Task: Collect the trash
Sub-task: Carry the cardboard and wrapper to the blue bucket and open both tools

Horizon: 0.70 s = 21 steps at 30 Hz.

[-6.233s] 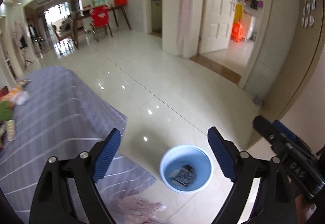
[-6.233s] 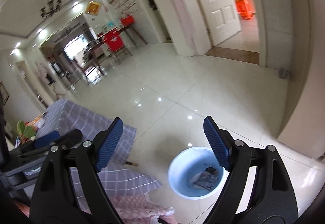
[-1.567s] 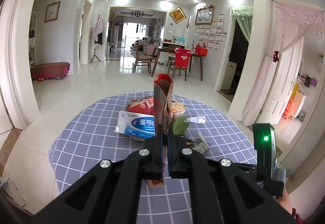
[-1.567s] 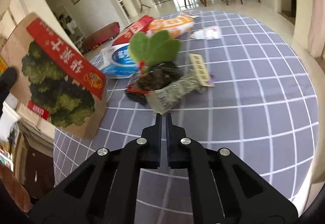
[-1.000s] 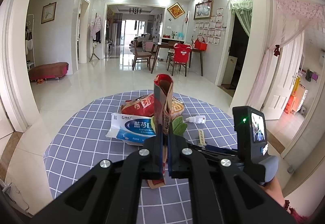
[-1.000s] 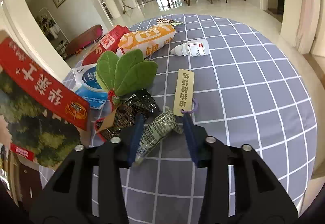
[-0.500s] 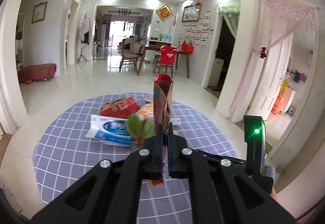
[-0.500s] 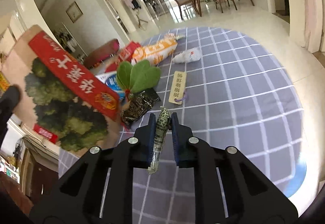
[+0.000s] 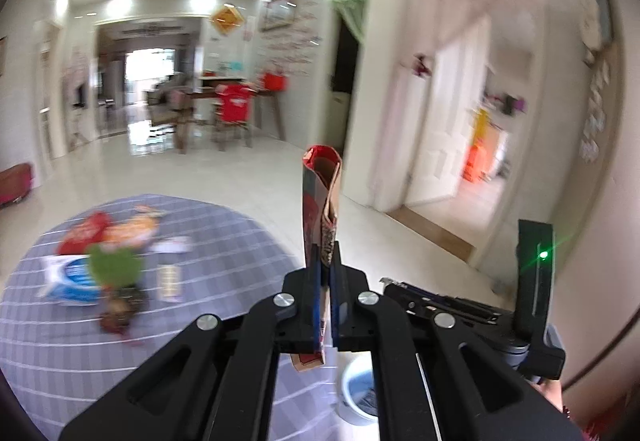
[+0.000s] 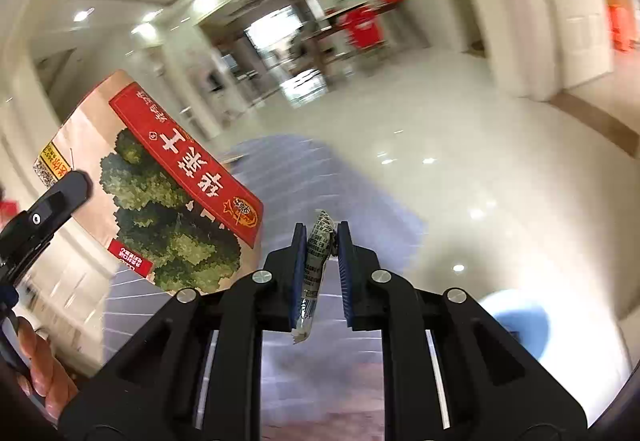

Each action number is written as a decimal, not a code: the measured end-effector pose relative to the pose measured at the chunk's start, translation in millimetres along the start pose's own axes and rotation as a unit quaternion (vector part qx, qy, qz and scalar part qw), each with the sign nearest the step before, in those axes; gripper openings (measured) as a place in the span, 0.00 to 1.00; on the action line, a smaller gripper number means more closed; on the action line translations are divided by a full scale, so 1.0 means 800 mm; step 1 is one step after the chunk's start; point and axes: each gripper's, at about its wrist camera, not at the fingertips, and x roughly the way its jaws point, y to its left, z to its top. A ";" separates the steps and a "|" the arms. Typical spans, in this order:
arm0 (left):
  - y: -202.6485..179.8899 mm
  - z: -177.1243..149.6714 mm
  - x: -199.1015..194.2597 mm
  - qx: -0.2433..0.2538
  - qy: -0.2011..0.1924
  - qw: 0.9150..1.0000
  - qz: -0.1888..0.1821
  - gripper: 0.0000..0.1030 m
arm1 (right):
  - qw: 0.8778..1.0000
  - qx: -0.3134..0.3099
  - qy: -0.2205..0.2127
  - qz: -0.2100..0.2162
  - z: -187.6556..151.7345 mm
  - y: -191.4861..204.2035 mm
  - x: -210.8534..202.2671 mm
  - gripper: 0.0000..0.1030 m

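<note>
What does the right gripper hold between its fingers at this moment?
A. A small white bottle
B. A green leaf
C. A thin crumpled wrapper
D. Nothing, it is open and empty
C. In the right wrist view the right gripper is closed on a thin crumpled wrapper, whose lower end hangs below the blue pads.
</note>
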 end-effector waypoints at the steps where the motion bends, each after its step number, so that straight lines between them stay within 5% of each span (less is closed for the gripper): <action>1: -0.015 -0.002 0.016 0.007 0.008 1.000 -0.012 0.03 | 1.000 0.005 -0.004 -0.016 -0.002 -0.019 -0.008 0.15; 10: -0.125 -0.073 0.191 0.050 0.107 0.988 -0.096 0.03 | 0.990 0.070 0.000 -0.122 -0.037 -0.171 -0.026 0.16; 13: -0.138 -0.093 0.228 0.058 0.124 0.986 -0.096 0.03 | 0.988 0.081 -0.004 -0.133 -0.048 -0.203 -0.011 0.21; 16: -0.148 -0.112 0.261 0.067 0.146 0.982 -0.097 0.03 | 0.985 0.091 0.002 -0.144 -0.058 -0.230 0.007 0.45; 21: -0.153 -0.140 0.299 0.065 0.187 0.975 -0.103 0.03 | 0.982 0.123 0.017 -0.144 -0.072 -0.255 0.025 0.46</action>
